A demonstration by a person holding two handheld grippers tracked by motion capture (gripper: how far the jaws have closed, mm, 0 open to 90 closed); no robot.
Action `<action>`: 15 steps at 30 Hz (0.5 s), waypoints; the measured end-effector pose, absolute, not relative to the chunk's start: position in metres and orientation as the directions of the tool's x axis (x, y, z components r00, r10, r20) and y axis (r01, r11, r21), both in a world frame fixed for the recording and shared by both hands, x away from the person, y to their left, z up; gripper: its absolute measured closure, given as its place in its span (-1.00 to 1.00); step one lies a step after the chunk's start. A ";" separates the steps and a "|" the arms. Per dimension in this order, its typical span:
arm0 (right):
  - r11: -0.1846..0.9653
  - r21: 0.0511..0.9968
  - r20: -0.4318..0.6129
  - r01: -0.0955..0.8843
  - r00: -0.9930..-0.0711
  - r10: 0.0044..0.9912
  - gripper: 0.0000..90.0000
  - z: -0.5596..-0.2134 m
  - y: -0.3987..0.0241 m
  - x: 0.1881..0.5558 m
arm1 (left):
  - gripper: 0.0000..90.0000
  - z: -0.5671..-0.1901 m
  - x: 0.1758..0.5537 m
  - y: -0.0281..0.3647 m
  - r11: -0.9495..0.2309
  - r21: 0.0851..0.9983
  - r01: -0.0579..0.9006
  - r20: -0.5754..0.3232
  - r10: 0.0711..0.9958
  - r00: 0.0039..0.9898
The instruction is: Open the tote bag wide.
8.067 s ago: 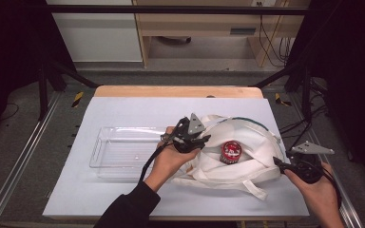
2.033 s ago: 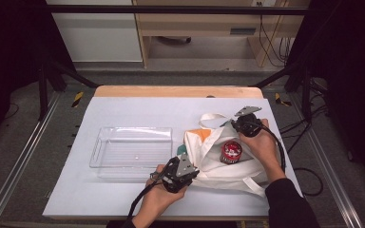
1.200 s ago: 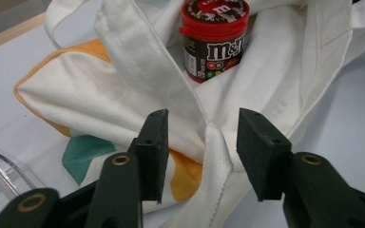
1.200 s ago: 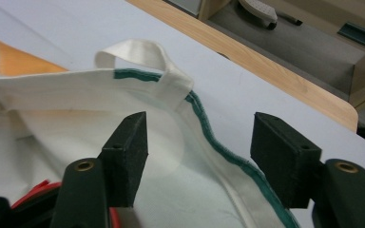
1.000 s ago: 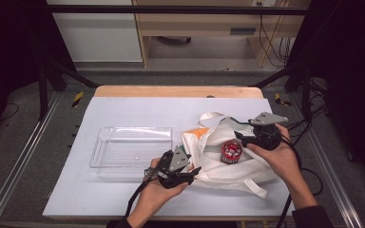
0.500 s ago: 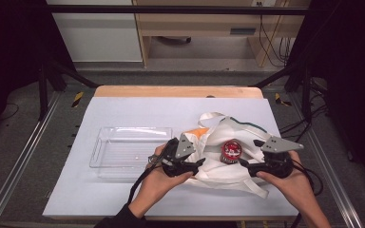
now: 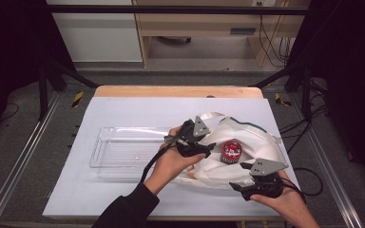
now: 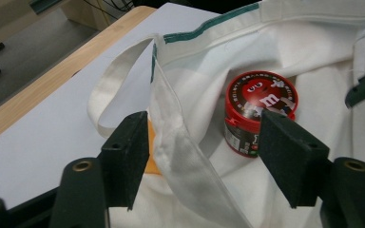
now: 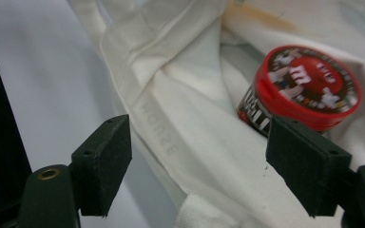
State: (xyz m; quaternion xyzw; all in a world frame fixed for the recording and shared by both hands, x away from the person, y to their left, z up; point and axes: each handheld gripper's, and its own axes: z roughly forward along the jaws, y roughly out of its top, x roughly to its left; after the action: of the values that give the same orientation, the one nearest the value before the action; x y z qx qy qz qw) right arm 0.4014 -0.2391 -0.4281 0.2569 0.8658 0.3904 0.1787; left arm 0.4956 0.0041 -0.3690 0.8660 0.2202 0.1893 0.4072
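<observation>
Both fingers (image 8: 128,161) apart over bag (image 8: 313,47)

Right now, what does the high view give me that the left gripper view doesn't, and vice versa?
High view: the clear plastic tray left of the bag, both hands, and the right gripper open at the bag's near edge. Left gripper view: a fold of the bag's rim standing between the open jaws of the left gripper, pads apart from it, and the bag's green trim. Shared: the white cloth bag with the red-lidded candy tub sitting in it.
</observation>
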 end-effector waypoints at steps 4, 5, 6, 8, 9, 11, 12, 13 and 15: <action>0.604 0.745 -0.151 0.285 -0.809 0.568 0.10 -0.430 -0.234 0.396 | 0.05 -0.376 0.501 -0.003 -0.589 0.773 0.234 0.153 0.532 0.833; 0.604 0.745 -0.151 0.285 -0.809 0.568 0.10 -0.430 -0.234 0.396 | 0.12 -0.376 0.501 -0.003 -0.589 0.773 0.234 0.153 0.532 0.833; 0.627 0.729 -0.168 0.274 -0.817 0.552 0.37 -0.432 -0.232 0.393 | 0.20 -0.377 0.503 -0.004 -0.594 0.769 0.236 0.155 0.532 0.832; 0.637 0.721 -0.175 0.272 -0.819 0.547 0.47 -0.432 -0.230 0.391 | 0.24 -0.380 0.506 -0.005 -0.594 0.766 0.246 0.155 0.542 0.826; 0.641 0.720 -0.173 0.266 -0.825 0.537 0.71 -0.432 -0.228 0.390 | 0.40 -0.382 0.509 -0.005 -0.597 0.762 0.250 0.158 0.546 0.822; 0.637 0.724 -0.169 0.265 -0.827 0.536 0.78 -0.432 -0.227 0.389 | 0.58 -0.382 0.511 -0.005 -0.604 0.756 0.253 0.165 0.549 0.819; 0.638 0.724 -0.173 0.263 -0.827 0.536 0.85 -0.432 -0.225 0.388 | 0.61 -0.382 0.513 -0.004 -0.611 0.747 0.262 0.167 0.554 0.816; 0.643 0.721 -0.179 0.260 -0.826 0.535 0.89 -0.431 -0.224 0.387 | 0.61 -0.382 0.514 -0.004 -0.609 0.746 0.269 0.158 0.554 0.818; 0.649 0.716 -0.178 0.258 -0.831 0.527 0.95 -0.428 -0.223 0.384 | 0.78 -0.381 0.516 -0.003 -0.624 0.732 0.272 0.163 0.549 0.820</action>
State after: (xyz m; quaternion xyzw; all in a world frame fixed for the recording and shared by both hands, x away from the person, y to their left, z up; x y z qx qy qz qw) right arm 0.3840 -0.2226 -0.4282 0.2212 0.8881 0.3558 0.1890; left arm 0.5163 -0.0028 -0.3808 0.8810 0.2331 0.1892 0.3656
